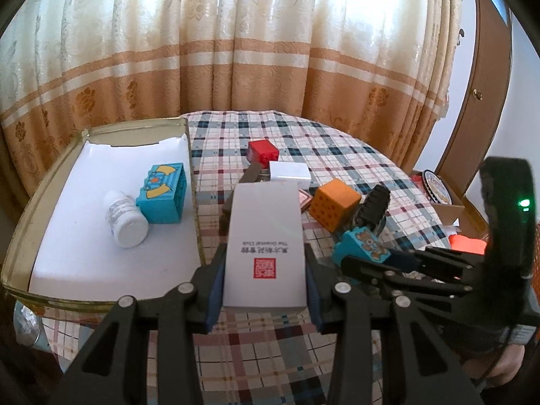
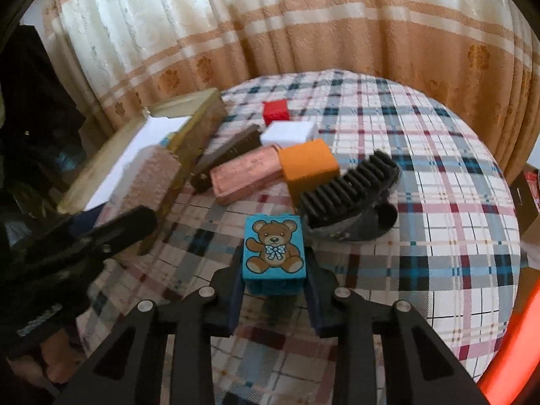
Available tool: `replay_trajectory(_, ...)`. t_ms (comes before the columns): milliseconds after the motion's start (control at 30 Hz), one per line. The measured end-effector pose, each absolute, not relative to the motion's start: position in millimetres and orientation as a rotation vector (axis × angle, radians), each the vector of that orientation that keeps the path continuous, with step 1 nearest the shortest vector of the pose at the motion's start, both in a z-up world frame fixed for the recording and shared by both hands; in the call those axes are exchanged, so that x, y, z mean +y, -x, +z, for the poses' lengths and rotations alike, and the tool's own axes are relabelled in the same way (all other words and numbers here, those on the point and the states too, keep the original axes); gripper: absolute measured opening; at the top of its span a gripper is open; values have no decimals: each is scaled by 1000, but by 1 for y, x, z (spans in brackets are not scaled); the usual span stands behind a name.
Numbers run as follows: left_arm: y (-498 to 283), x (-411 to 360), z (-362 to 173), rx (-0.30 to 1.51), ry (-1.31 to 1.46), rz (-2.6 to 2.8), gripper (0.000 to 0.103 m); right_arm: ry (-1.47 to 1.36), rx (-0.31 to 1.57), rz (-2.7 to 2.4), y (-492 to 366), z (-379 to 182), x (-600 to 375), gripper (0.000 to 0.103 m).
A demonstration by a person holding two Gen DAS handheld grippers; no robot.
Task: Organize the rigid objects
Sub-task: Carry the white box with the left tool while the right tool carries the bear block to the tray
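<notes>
At nine o'clock on the checked bench (image 1: 337,155), an open tin (image 1: 101,128) holds a white bottle (image 1: 126,222) touching a blue block (image 1: 165,195). Centrally, the left claw (image 1: 265,287) clamps a white box (image 1: 265,236). Toward three o'clock, the right claw (image 2: 275,290) grips a teddy-bear block (image 2: 274,249) near a black comb (image 2: 351,185) and an orange cube (image 2: 308,162).

Pretty clearly someone's home, a living or dining room. There's a round table (image 1: 354,155) under a plaid tablecloth (image 2: 422,175), and right behind it hang floor-length cream and tan curtains (image 1: 216,50) with a flower pattern, daylight coming through. A wooden cabinet door (image 1: 486,77) with a small knob stands off to the side, and kids' toy blocks (image 2: 274,248) are scattered on the table.
</notes>
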State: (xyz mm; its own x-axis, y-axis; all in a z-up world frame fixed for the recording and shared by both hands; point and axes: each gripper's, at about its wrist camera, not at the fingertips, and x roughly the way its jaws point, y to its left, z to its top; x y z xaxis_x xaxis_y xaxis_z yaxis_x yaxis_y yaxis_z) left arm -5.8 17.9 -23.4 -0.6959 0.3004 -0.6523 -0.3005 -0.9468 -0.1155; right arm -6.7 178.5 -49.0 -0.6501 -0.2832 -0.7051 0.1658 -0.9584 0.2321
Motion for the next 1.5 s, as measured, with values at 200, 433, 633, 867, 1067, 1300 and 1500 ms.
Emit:
replay_trajectory(200, 5, 9, -13, -19, 975, 2658, 40, -1065, -233, -2645, -2, -27, 170, 34)
replay_trajectory(433, 9, -10, -2, -51, 945, 2727, 40, -979, -253, -2650, -6, -7, 161, 34)
replay_trajectory(633, 15, -29, 3, -73, 923, 2797, 40, -909, -230, -2645, -3, 11, 144, 34)
replay_trajectory(867, 25, -58, 3, -128, 952, 2874, 40, -816, -143, -2639, 3, 31, 108, 34)
replay_trajectory(1067, 32, -79, 2, -148, 960, 2933, 40, -763, -73, -2624, 11, 40, 74, 34)
replay_trajectory(1300, 40, -98, -4, -180, 994, 2973, 40, -744, -16, -2630, 23, 37, 46, 34)
replay_trajectory(1500, 45, -110, -7, -200, 1007, 3009, 40, -747, -21, -2651, 38, 30, 35, 34)
